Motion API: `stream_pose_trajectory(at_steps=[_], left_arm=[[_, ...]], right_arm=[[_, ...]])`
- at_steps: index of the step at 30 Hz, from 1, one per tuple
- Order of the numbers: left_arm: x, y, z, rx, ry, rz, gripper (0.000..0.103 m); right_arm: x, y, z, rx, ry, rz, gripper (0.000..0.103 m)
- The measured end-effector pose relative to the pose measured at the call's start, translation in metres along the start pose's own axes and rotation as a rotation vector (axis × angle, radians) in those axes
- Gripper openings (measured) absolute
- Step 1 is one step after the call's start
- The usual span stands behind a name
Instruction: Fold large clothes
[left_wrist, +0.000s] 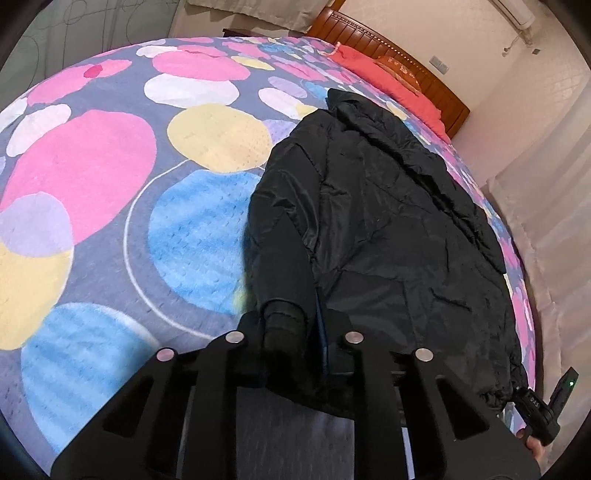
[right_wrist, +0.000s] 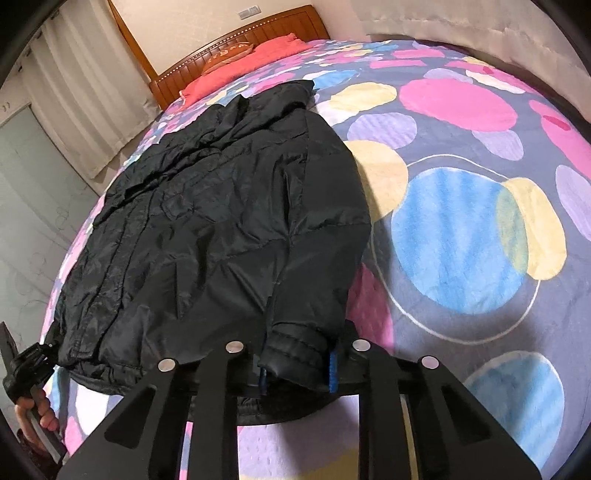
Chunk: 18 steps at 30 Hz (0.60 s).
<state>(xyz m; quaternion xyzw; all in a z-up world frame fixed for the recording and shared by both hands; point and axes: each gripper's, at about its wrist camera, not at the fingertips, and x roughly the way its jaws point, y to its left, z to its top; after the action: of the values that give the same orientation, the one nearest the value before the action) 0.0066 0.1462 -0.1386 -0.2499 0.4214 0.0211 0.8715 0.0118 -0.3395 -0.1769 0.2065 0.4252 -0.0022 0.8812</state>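
a black jacket (left_wrist: 388, 229) is spread on the blanket (left_wrist: 110, 184); one cuff is clamped by the left gripper (left_wrist: 293, 332), the other by the right gripper (right_wrist: 295, 363).

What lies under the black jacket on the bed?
The black jacket lies flat on the bedspread printed with coloured circles, which shows on every side of it. Whatever is directly beneath the jacket is covered; nothing else pokes out.

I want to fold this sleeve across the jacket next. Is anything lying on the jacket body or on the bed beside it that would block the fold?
Nothing visible does. The black jacket lies flat on the patterned blanket with nothing on it. The right hand-held gripper is shut on the sleeve cuff. The red pillow sits far off at the headboard.
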Motion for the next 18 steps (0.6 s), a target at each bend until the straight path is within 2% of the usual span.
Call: stream_pose_trajectory(at_steps=[12, 18], left_arm=[[-0.051, -0.002, -0.004, -0.009, -0.026, -0.089, 0.013], [-0.065, -0.010, 0.018, -0.026, -0.051, -0.161, 0.013]], right_arm=[[-0.043, -0.009, 0.008, 0.060, -0.013, 0.165, 0.018], [-0.055, -0.001, 0.034, 0.079, -0.048, 0.283, 0.016]])
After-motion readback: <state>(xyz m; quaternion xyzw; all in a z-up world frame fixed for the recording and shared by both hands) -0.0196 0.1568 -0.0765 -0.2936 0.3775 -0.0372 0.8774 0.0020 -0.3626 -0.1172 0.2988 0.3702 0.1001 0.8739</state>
